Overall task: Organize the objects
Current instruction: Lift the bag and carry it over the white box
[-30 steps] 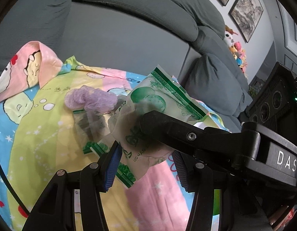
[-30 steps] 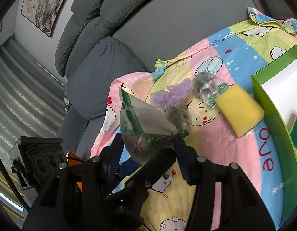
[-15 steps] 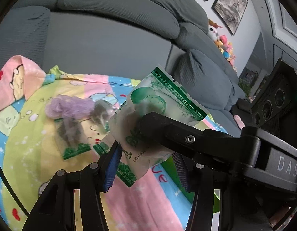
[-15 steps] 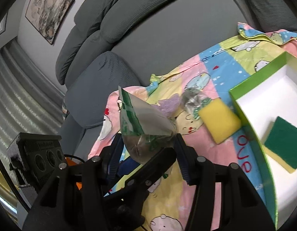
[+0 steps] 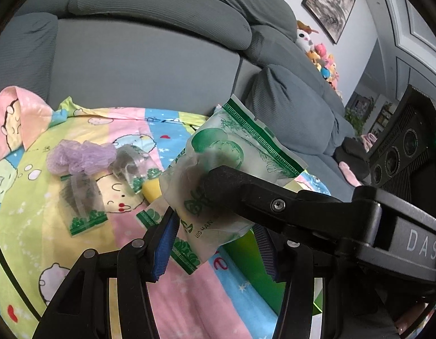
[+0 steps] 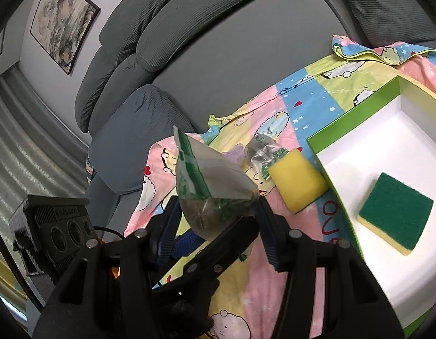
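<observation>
both hand-held grippers, left [image 5: 215, 237] and right [image 6: 218, 223], still clamp the green-printed bag [image 5: 232, 169] above the blanket [image 5: 48, 226]; green box [image 6: 359, 124] with sponge [image 6: 396, 220] now further in view.

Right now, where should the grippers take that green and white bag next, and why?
Probably sideways, over the green box. Both grippers hold the packet in the air above the blanket, and the box already holds one sponge, so it looks like the collecting place.
</observation>
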The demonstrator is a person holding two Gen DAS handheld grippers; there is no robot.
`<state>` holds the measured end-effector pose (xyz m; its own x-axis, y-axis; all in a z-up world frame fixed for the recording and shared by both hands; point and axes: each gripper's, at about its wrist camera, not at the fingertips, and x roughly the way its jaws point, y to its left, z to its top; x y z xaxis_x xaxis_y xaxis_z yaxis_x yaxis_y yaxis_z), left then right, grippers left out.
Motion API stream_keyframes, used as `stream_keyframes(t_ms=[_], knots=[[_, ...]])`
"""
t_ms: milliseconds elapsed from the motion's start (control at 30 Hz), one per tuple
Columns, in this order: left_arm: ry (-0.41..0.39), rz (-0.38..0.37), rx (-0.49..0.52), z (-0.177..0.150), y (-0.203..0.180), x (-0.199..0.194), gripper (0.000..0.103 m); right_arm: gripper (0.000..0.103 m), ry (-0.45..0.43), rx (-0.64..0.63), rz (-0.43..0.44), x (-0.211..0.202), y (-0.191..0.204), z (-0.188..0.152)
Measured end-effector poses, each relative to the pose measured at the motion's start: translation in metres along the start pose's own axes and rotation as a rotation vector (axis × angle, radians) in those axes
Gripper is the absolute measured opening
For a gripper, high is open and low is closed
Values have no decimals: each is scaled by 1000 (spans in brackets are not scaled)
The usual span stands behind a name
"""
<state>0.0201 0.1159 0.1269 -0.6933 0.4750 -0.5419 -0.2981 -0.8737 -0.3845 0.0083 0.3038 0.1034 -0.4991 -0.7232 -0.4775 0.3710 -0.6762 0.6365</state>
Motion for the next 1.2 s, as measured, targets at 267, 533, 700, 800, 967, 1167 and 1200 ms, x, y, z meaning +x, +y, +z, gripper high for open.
stream_keyframes(t_ms=[267, 533, 700, 800, 967, 1167, 1200], knots=[[19, -17, 59, 4, -30, 14, 54, 53, -47, 35, 3, -20, -21, 8], [61, -43, 106, 6, -54, 33, 54, 53, -85, 101, -7, -37, -46, 12], [79, -57, 144, 10, -69, 42, 54, 53, -119, 131, -12, -49, -58, 14], [95, -74, 165, 10, -80, 50, 54, 53, -144, 155, -20, -57, -66, 15], [127, -93, 187, 9, -93, 65, 54, 53, -164, 205, -42, -67, -84, 15], [158, -121, 207, 6, -105, 79, 54, 53, -184, 242, -67, -75, -98, 15], [164, -125, 208, 6, -105, 81, 54, 53, -186, 251, -72, -76, -100, 15]])
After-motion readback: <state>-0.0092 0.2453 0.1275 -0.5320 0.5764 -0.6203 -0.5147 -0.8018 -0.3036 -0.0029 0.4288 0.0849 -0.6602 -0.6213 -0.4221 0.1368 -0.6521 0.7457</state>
